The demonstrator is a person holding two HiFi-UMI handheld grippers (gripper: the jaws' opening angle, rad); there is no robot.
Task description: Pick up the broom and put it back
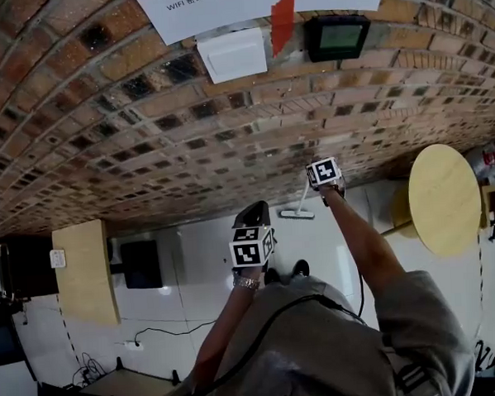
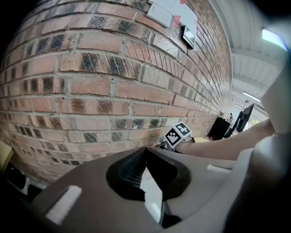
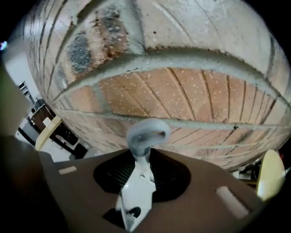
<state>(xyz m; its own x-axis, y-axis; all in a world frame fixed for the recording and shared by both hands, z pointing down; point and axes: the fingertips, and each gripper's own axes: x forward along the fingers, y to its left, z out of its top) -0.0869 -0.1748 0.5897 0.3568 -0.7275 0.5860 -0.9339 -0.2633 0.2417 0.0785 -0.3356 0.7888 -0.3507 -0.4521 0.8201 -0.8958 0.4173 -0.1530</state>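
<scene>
The broom has a white handle (image 3: 137, 189) ending in a grey hanging loop (image 3: 147, 133). My right gripper (image 3: 143, 169) is shut on this handle just below the loop, close to the brick wall (image 3: 182, 91). In the head view the right gripper (image 1: 320, 184) is held out near the wall, and the broom's white head (image 1: 296, 214) rests on the pale floor below it. My left gripper (image 1: 252, 211) hovers nearer to the person's body, pointing at the wall. Its jaws (image 2: 145, 152) meet at their tips with nothing between them. The right gripper's marker cube (image 2: 178, 134) shows beyond them.
A round wooden table (image 1: 444, 198) stands at the right near the wall. A wooden cabinet (image 1: 84, 272) and a black box (image 1: 141, 263) are at the left. A cable (image 1: 155, 332) lies on the floor. A white box (image 1: 233, 53) and a dark screen (image 1: 338, 37) hang on the wall.
</scene>
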